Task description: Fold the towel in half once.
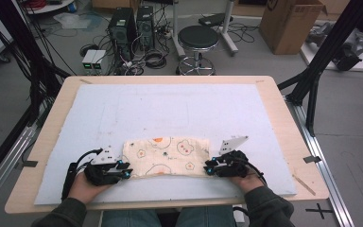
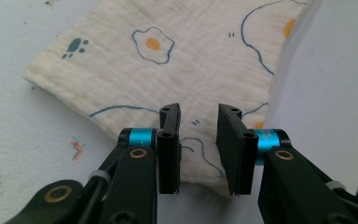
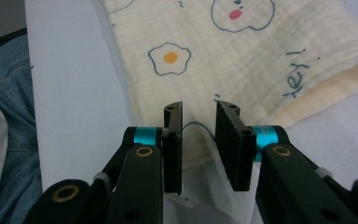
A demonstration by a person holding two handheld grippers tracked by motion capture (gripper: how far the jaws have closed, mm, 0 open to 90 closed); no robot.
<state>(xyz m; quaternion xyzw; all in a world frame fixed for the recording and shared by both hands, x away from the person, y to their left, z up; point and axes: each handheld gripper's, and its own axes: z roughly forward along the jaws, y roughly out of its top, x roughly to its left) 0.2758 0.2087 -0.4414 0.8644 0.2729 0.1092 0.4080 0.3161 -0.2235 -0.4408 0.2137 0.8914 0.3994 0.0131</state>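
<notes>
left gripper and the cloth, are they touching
Cannot tell: in the left gripper view the left gripper has its jaws parted over the cloth edge, contact unclear.

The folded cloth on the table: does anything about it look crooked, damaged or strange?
Nothing stands out. The folded cloth with egg and bear prints lies flat and whole on the pale blue mat, with no stain or tear visible, only slightly uneven edges.

1. The folded cloth (image 1: 166,156) lies flat between the left gripper (image 1: 124,171) and the right gripper (image 1: 211,168), leaving no open path between them.
2. The blue mat (image 1: 179,106) stretches bare beyond the cloth to the table's (image 1: 283,109) far edge.
</notes>
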